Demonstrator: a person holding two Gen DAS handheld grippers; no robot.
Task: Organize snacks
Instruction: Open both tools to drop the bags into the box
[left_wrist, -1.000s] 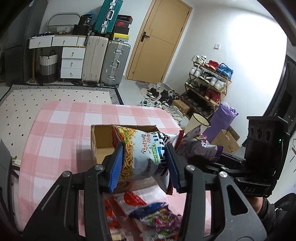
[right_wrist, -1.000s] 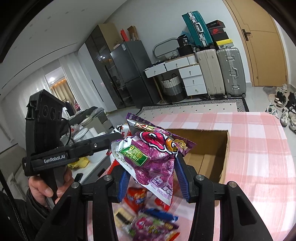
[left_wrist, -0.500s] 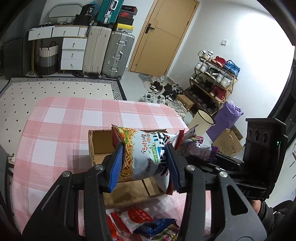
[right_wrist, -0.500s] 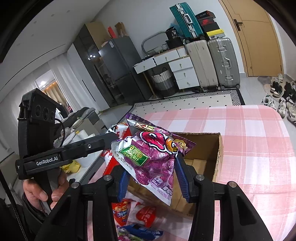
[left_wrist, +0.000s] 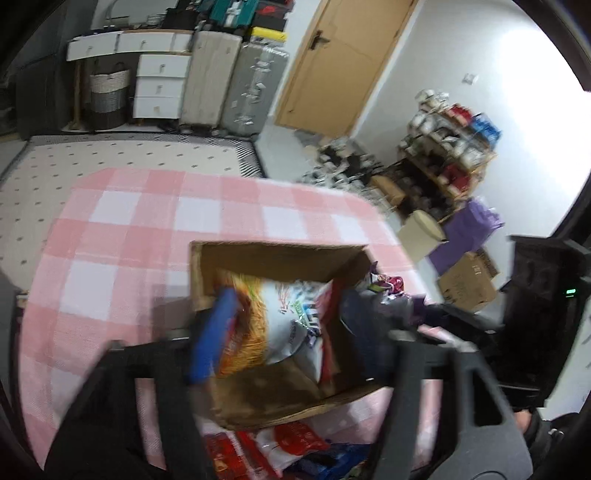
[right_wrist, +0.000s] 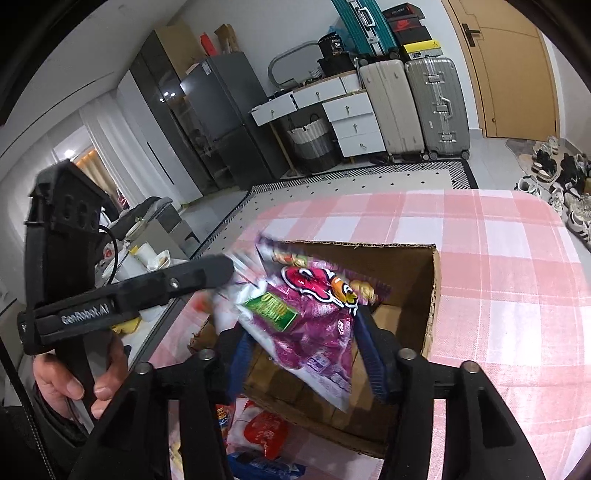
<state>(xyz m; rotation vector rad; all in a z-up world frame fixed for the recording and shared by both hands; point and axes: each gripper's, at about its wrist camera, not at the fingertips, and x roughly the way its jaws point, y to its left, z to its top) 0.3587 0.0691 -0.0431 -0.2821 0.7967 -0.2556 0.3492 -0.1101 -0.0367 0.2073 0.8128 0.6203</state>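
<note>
An open cardboard box (left_wrist: 277, 254) stands on the pink checked tablecloth (left_wrist: 129, 258). My left gripper (left_wrist: 286, 328) hangs over it with its jaws opening. The white and orange snack bag (left_wrist: 284, 343) sags loose between them into the box. A purple snack bag (right_wrist: 314, 325) stands upright in my right gripper (right_wrist: 306, 358). Those jaws are opening a little, and the pads still touch the bag's sides above the box (right_wrist: 406, 266). The purple bag (left_wrist: 388, 288) also shows at the right of the left wrist view. Both pictures are partly blurred.
Several loose snack packets (left_wrist: 288, 443) (right_wrist: 262, 432) lie on the cloth in front of the box. A hand (right_wrist: 74, 384) holds the left gripper's handle. Suitcases (right_wrist: 436, 107), drawers (right_wrist: 354, 122) and a shoe rack (left_wrist: 450, 147) stand on the floor beyond the table.
Both grippers came forward and down over the box. The left jaws spread wide and let the white bag slump. The right jaws widened slightly around the purple bag.
</note>
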